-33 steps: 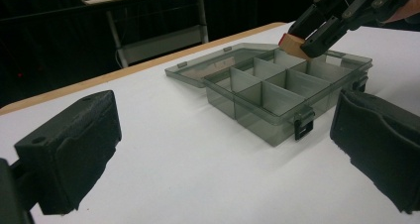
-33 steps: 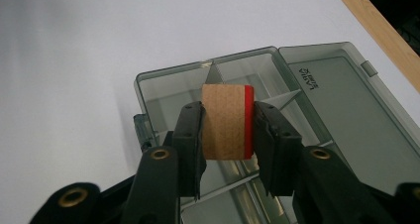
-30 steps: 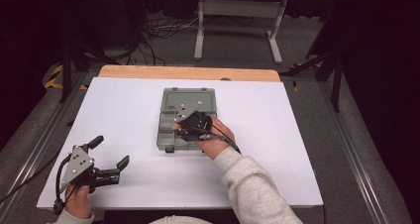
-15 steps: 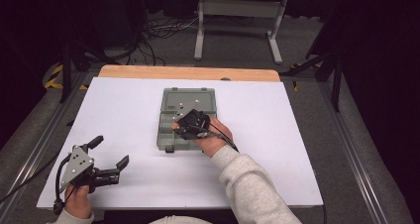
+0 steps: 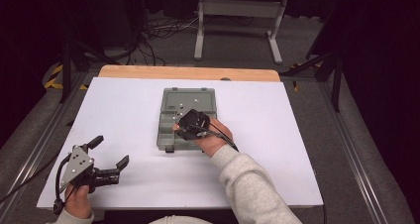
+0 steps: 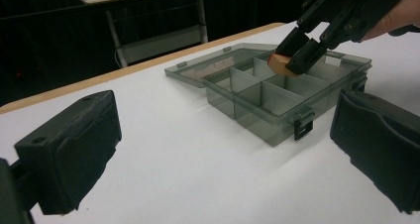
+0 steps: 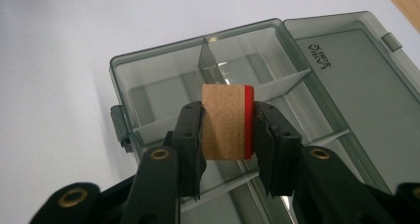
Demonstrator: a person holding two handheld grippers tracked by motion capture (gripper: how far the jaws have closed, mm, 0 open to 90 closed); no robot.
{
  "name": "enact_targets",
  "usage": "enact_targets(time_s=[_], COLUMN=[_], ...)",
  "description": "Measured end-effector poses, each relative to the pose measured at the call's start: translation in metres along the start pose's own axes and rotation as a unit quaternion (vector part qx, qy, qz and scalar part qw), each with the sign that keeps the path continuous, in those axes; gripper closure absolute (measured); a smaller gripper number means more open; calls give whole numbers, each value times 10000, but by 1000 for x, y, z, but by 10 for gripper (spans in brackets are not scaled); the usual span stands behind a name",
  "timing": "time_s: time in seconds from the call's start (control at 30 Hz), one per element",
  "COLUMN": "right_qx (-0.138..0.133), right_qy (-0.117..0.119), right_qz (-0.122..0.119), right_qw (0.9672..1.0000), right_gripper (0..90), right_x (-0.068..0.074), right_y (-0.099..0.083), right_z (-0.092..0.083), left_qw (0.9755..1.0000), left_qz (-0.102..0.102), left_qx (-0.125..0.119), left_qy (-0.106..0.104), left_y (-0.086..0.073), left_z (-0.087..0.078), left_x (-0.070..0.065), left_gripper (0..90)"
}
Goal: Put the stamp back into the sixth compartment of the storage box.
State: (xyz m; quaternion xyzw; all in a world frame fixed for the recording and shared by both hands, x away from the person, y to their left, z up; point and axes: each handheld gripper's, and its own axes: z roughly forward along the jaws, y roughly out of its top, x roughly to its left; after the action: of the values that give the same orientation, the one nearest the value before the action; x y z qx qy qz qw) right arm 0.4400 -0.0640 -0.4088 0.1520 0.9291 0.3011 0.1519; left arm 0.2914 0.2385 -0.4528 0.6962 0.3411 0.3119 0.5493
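The tabletop (image 5: 277, 135) is covered in white, with a bare wooden strip along its 12 o'clock edge. Near its middle lies a grey see-through box (image 5: 185, 105), its lid (image 5: 188, 99) folded flat toward 12 o'clock and its tray split by thin walls into several compartments; a dark latch sits on the 6 o'clock rim.

A grey sleeve (image 5: 252, 189) comes in from 6 o'clock, and the right hand (image 5: 213, 137) holds the right tongs (image 5: 179, 129) over the tray's 3 o'clock side. In the right gripper view those tongs (image 7: 228, 122) are clamped on a small block (image 7: 227, 121) — tan, with a red stripe down 1 face — pinched on 2 opposite sides. The block hangs just above the compartments, clear of the tray floor; the left gripper view shows it (image 6: 278, 61) tilted over a compartment toward the lid end.

The left tongs (image 5: 110, 154) sit well apart from the box at about 8 o'clock on the tabletop, held by the left hand (image 5: 79, 196). Their pads (image 6: 69, 149) stand wide apart — nothing is between them.
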Motion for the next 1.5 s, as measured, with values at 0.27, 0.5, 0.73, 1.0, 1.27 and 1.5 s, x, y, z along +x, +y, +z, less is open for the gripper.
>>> enact_targets(time_s=[0.27, 0.5, 0.73, 1.0, 1.27, 1.5], right_qx=[145, 254, 344, 411, 512, 565], right_qy=[74, 101, 169, 237, 335, 387], right_qz=[58, 48, 94, 108, 110, 128], right_qw=[9999, 9996, 9992, 9988, 9981, 9976], right_gripper=[661, 661, 661, 661, 661, 661], right_x=[-1, -3, -4, -3, -2, -1], right_y=[-2, -3, -5, -5, -6, -6], right_z=[3, 6, 9, 11, 14, 17], left_qw=[10000, 10000, 10000, 10000, 10000, 10000], left_qz=[2, -3, -2, -15, -11, -6], left_qx=[2, -1, 3, 1, 3, 1], left_qy=[9, 2, -3, -5, -2, 3], left_y=[0, 0, 0, 0, 0, 0], left_z=[0, 0, 0, 0, 0, 0], left_x=[0, 0, 0, 0, 0, 0], left_gripper=[3, 4, 3, 3, 4, 3])
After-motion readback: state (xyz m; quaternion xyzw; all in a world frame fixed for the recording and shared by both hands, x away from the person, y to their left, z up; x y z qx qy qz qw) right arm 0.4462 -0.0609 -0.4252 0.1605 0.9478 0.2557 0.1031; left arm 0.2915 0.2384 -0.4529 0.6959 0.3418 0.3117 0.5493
